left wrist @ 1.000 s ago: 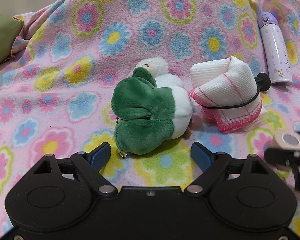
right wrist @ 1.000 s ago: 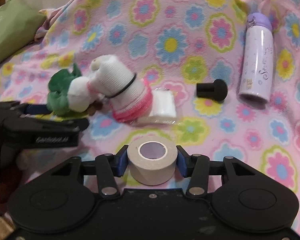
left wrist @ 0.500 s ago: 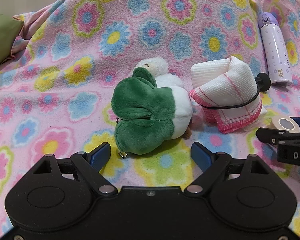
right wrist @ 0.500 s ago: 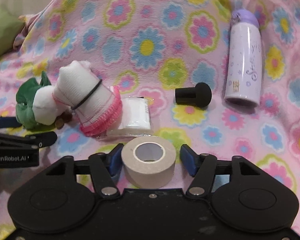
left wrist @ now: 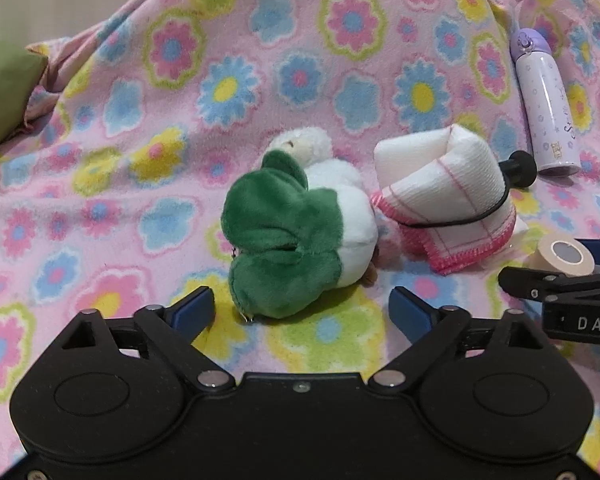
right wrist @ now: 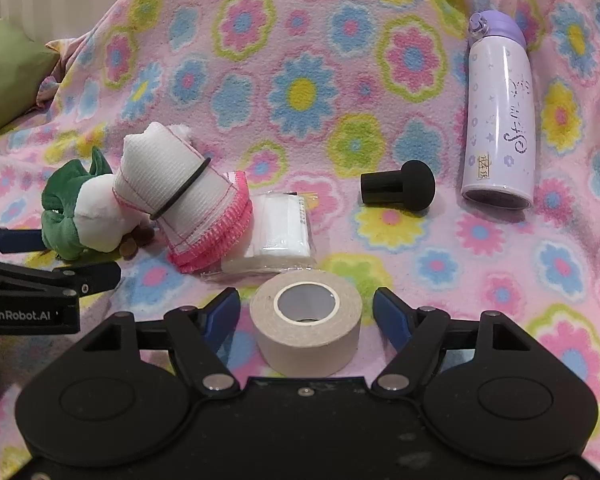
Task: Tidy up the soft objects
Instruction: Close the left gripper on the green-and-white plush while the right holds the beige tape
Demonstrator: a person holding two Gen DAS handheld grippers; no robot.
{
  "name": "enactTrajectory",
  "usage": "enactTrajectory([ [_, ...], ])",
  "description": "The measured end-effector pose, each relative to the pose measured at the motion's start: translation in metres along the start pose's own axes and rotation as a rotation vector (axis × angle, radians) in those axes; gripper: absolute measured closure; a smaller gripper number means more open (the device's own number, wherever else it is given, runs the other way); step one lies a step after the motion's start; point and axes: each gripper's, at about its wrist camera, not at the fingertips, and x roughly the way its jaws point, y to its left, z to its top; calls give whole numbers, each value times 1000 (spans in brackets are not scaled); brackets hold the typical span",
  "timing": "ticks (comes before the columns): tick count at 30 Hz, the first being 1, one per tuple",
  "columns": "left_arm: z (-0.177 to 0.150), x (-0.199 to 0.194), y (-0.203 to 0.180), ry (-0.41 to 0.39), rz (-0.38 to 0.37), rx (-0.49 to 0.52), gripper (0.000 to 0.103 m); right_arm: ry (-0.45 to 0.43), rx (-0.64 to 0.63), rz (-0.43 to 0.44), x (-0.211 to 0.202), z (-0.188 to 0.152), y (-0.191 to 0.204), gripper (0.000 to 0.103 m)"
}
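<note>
A beige tape roll [right wrist: 306, 322] rests on the flowered blanket between the jaws of my right gripper [right wrist: 306, 314], which are opening and stand clear of it on both sides. The same tape roll [left wrist: 564, 257] shows at the right edge of the left wrist view. A green and white plush toy [left wrist: 296, 236] lies just ahead of my left gripper [left wrist: 302, 312], whose jaws are opening with nothing pressed between them. A rolled white cloth with a pink hem and a black band [left wrist: 448, 200] lies against the plush; the plush [right wrist: 82, 216] and cloth [right wrist: 184, 204] also appear left in the right wrist view.
A flowered pink blanket [right wrist: 300, 88] covers the whole surface. On it lie a lilac bottle [right wrist: 498, 116], a black knob-shaped piece [right wrist: 400, 190] and a clear packet of white wipes [right wrist: 280, 234]. A green cushion [left wrist: 4, 92] sits at the far left.
My right gripper has come down with the tape roll, set it on the blanket and spread its jaws off it. My left gripper's jaws have widened a little around the plush's near end.
</note>
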Motion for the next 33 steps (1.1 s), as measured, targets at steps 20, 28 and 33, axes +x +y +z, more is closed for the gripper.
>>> enactTrajectory([
  [20,25,25,-6,21,4,-67,36,-4,21,13,-1,0,-2,29],
  [28,25,-19,-1,41,-10,-96,36,-6,26,16,-2,0,-2,29],
  [33,21,-56,-2,54,-12,-100,36,-6,27,17,-2,0,-3,29],
])
